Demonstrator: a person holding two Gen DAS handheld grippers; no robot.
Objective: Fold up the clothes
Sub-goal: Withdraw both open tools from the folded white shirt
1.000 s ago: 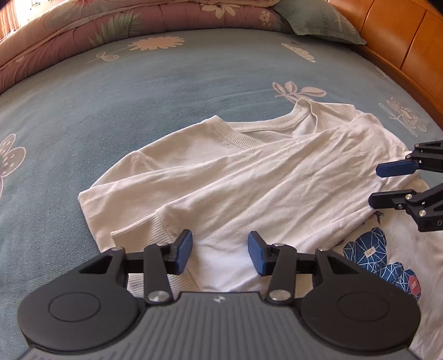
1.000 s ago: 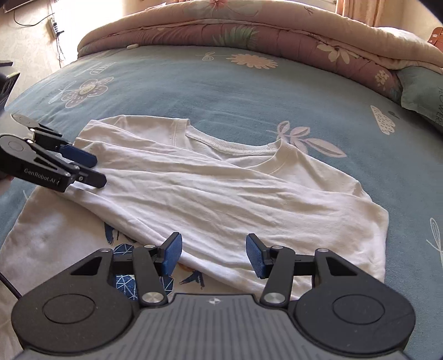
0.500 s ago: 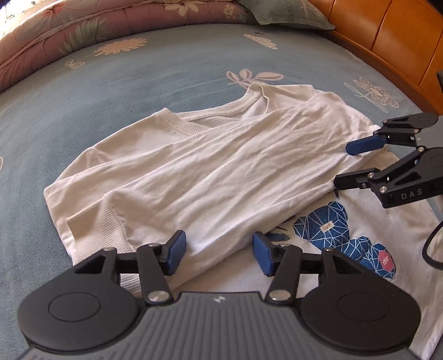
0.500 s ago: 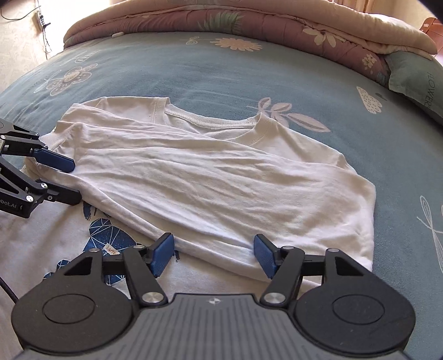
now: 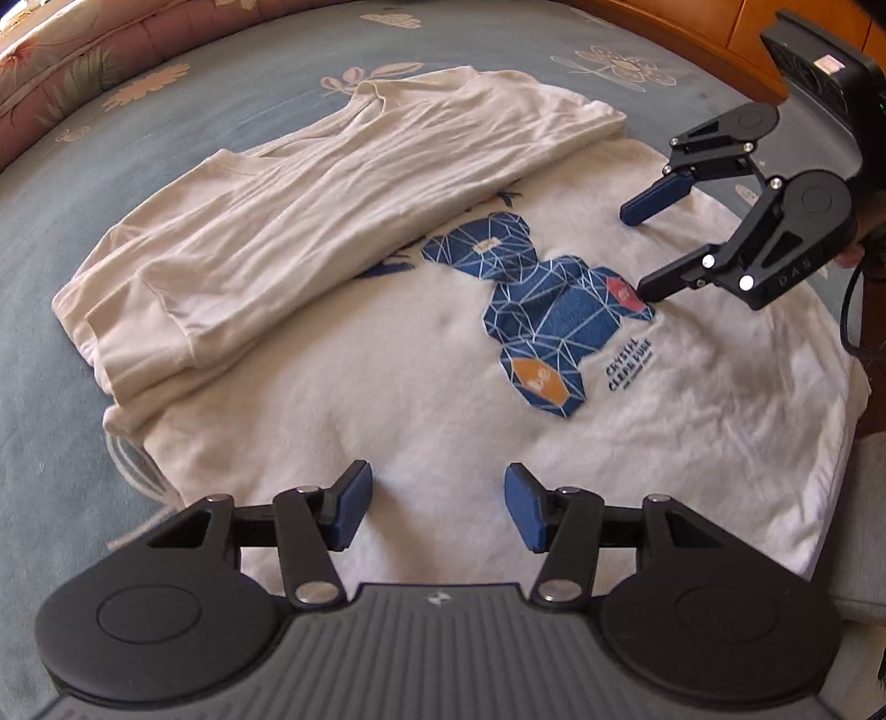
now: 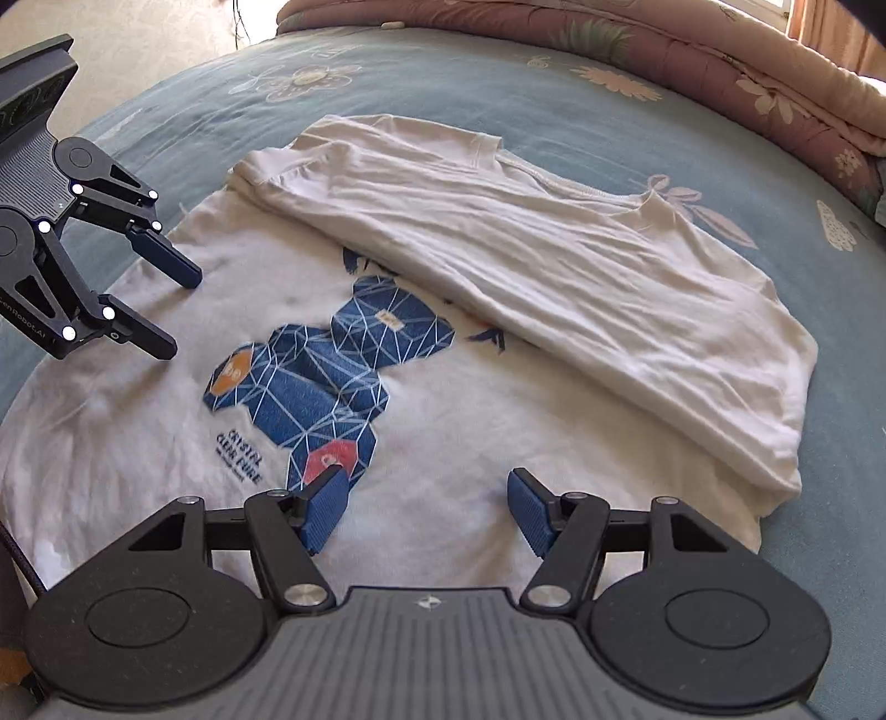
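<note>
A white T-shirt (image 5: 387, 421) with a blue geometric bear print (image 5: 542, 310) lies flat on the blue flowered bed sheet (image 5: 166, 138). Its far half is folded over as a long flap (image 5: 310, 221), also in the right wrist view (image 6: 554, 266). My left gripper (image 5: 437, 498) hovers open over the bare near part of the shirt, nothing between its fingers. My right gripper (image 6: 426, 493) hangs over the shirt beside the print (image 6: 332, 376); its jaws are opening and hold nothing. Each gripper appears in the other's view, the right (image 5: 637, 252) and the left (image 6: 177, 313).
A pink flowered quilt (image 6: 692, 61) is bunched along the far side of the bed. A wooden headboard (image 5: 775, 22) rises past the right gripper. The bed's edge and pale floor (image 6: 138, 33) lie behind the left gripper. A thin white cord (image 5: 127, 459) trails beside the shirt's hem.
Both grippers have pulled back from the folded flap toward the shirt's near part. The bear print has come fully into view. The right jaws have widened.
</note>
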